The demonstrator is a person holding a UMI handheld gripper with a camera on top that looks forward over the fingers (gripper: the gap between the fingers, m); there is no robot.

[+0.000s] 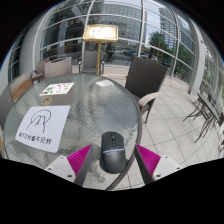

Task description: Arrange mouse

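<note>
The gripper [114, 160] has its fingers apart, and the mouse [112, 150] lies on the round table [110, 105] between them, with a gap at each side. A white paper [40, 126] lies to the left. A chair [146, 76] stands far right.

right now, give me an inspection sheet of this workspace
surface: round grey table, mottled top
job's things: dark mouse on the table, just ahead of the tool and between its fingers, with gaps either side
clutter: white sheet with dark print; small printed card
grippers: tool open, pink pads flanking the mouse, not pressing on it
cables: nothing seen
surroundings: dark chair beyond the table, glass walls behind, another chair off to the side
</note>
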